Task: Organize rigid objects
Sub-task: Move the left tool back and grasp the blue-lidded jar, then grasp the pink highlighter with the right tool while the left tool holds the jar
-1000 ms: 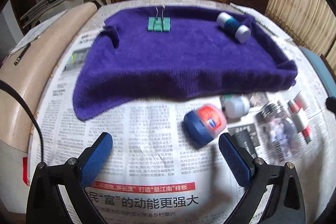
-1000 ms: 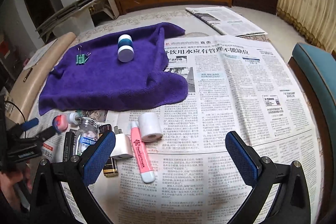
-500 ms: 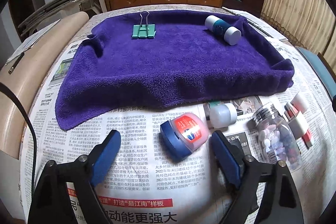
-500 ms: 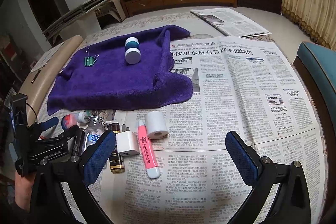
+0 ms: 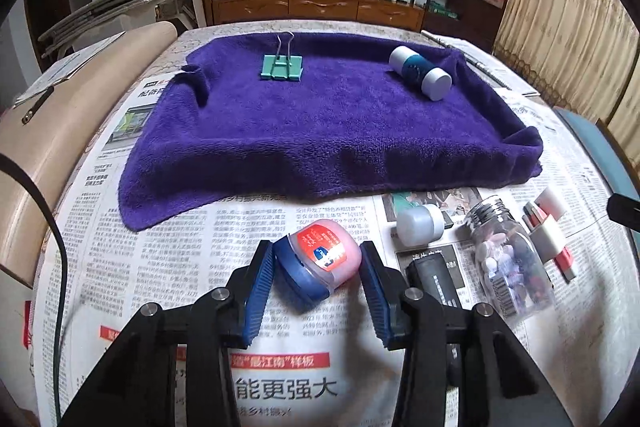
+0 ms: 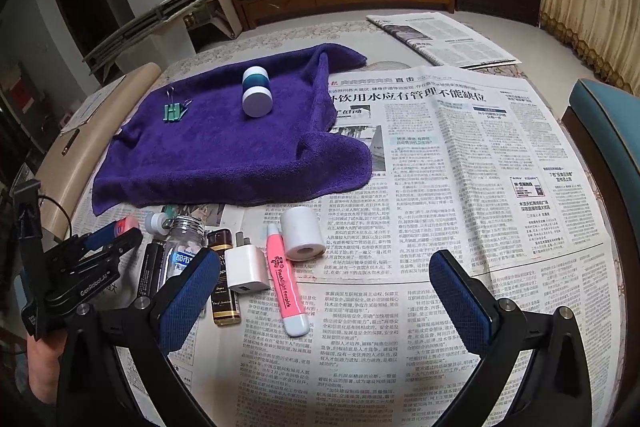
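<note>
My left gripper [image 5: 316,269] has its blue pads against both sides of a small blue jar with a pink-red lid [image 5: 318,267], which lies on the newspaper in front of the purple towel [image 5: 320,131]. It also shows at the left of the right wrist view [image 6: 120,233]. On the towel lie a green binder clip [image 5: 281,67] and a teal and white bottle [image 5: 420,73]. My right gripper [image 6: 320,303] is open and empty above the newspaper, just right of a row of small objects.
Beside the jar lie a white bottle [image 5: 420,225], a black box [image 5: 434,279], a glass jar of pills [image 5: 508,263], a white charger [image 6: 246,267], a pink pen [image 6: 286,295] and a white roll [image 6: 302,233]. A teal chair [image 6: 608,131] stands at right.
My left gripper moved forward around the blue jar and its fingers closed onto the jar's sides. My right gripper stayed open and nearly still.
</note>
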`<state>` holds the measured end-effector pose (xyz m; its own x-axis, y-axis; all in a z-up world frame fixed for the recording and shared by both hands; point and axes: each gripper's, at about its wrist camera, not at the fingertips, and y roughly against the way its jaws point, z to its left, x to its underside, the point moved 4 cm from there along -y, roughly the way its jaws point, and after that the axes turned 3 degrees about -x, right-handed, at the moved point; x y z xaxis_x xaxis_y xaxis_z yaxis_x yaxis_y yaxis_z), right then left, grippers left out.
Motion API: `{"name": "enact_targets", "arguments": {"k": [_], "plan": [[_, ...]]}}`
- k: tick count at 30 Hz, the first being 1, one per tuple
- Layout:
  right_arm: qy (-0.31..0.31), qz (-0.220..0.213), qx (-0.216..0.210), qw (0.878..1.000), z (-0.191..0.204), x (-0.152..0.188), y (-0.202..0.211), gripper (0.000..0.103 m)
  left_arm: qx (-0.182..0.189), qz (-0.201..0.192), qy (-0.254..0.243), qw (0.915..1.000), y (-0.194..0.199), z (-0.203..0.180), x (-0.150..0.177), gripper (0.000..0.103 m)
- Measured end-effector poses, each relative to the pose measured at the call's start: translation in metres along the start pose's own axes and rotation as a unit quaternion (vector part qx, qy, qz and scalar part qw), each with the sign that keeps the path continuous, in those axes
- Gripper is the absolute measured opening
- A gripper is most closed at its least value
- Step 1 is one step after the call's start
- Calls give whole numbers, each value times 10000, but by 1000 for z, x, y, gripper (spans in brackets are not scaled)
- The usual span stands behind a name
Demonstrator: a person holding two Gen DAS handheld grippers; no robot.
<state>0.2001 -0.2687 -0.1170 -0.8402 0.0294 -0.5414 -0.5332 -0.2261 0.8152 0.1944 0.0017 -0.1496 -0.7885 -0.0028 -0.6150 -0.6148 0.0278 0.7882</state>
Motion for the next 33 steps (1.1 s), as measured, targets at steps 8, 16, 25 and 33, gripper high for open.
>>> {"name": "enact_targets", "arguments": {"k": [8,16,25,33], "plan": [[204,162,79,9996,4,7,-8,103,-29,-76,18,10000,12,3,-1,41],[430,497,293,9974,-1,24,-32,94,17,-46,-29,10000,13,0,0,41],[832,542,293,9946,8,35,-43,81,50,-27,41,10000,12,4,-1,41],[1314,250,144,9909,30,40,-42,52,65,-1,86,9999,12,8,-3,41]]}}
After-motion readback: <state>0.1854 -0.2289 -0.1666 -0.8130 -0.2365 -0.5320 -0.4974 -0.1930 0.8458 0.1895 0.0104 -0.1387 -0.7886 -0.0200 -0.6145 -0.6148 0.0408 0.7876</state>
